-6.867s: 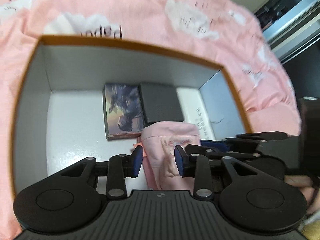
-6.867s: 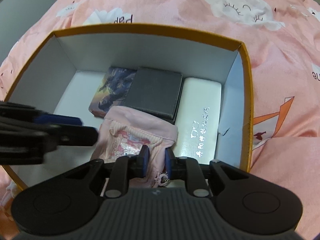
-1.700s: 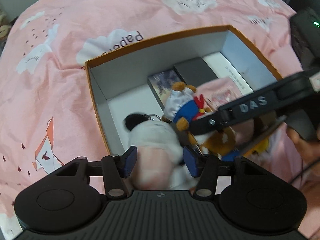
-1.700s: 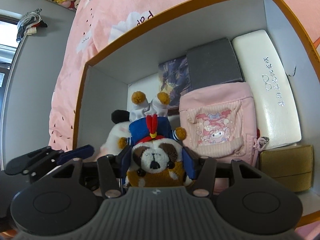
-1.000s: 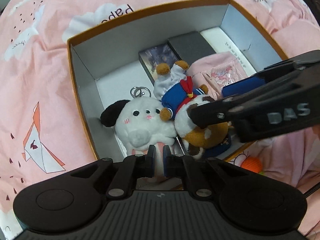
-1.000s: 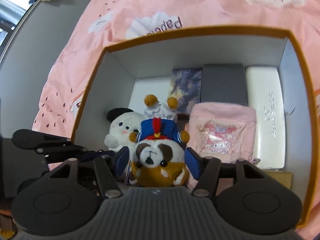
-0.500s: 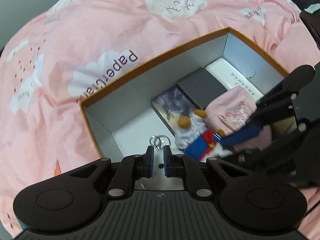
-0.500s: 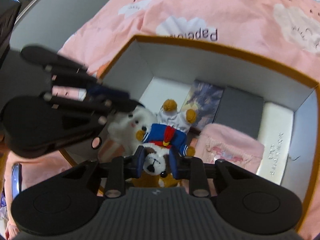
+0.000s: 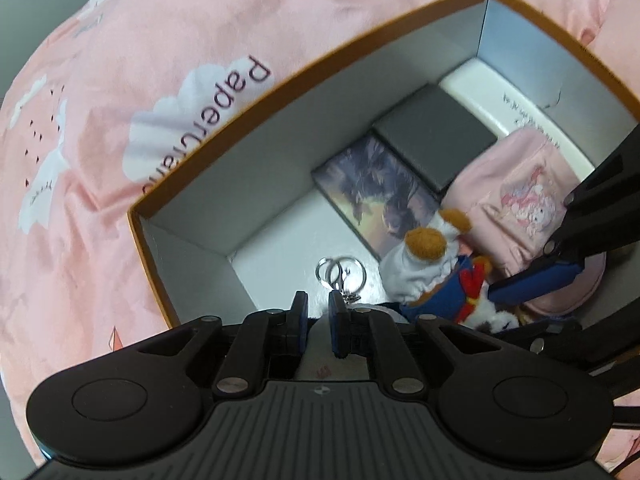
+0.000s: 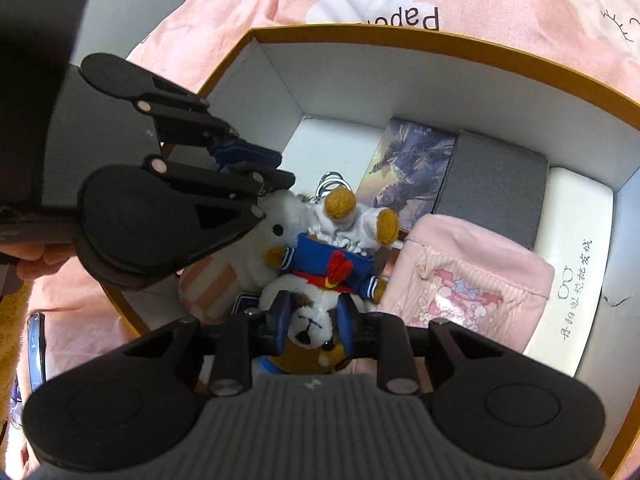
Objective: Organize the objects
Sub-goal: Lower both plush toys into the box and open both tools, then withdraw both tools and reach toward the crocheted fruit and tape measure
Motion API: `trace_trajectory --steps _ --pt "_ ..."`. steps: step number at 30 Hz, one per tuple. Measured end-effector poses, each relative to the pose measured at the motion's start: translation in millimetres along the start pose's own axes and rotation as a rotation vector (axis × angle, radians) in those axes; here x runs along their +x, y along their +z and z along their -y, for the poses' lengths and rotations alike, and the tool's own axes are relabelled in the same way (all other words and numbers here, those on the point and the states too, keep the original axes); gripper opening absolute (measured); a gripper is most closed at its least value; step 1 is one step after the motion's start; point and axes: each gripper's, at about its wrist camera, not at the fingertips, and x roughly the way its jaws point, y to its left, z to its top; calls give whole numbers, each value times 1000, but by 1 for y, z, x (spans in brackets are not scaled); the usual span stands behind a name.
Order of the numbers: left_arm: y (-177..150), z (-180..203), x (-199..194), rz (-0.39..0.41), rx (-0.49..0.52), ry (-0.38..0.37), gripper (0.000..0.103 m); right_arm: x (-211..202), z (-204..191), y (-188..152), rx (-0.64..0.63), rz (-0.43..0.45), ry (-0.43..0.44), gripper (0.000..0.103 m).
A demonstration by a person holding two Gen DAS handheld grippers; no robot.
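An orange-rimmed box [image 9: 280, 80] [image 10: 440, 42] on the pink bedspread holds the objects. A brown-and-white dog plush in a blue sailor suit [image 10: 320, 264] [image 9: 432, 280] lies head toward me, next to a white plush with a key ring [image 10: 276, 224]. The ring [image 9: 340, 272] shows ahead of my left gripper [image 9: 318, 316], which is shut and empty above the white plush. My right gripper [image 10: 312, 320] hovers over the dog's head, jaws narrowly apart and not gripping it. A pink pouch [image 10: 468, 280] [image 9: 520, 200] lies to the right.
At the box's far side lie a picture card box [image 10: 408, 168], a dark grey case [image 10: 496, 184] and a white case with writing [image 10: 576, 248]. The pink cloud-print bedspread [image 9: 120, 120] surrounds the box. A phone [image 10: 36, 352] lies at the left edge.
Both plush toys were set into the box and let go. Since half a second ago both grippers have pulled back and up over the box's near side; the left stays shut.
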Motion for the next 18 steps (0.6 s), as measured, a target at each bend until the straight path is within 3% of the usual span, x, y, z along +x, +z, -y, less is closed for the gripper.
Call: trace_trajectory --steps 5,10,14,18 --pt "-4 13 1 -47 46 64 3 1 -2 -2 -24 -11 7 27" --pt "-3 8 0 -24 -6 65 3 6 10 -2 34 -1 35 27" --pt "-9 -2 -18 77 -102 41 9 -3 4 -7 13 52 12 31" --pt "-27 -4 -55 258 -213 36 11 -27 0 -20 29 163 9 40"
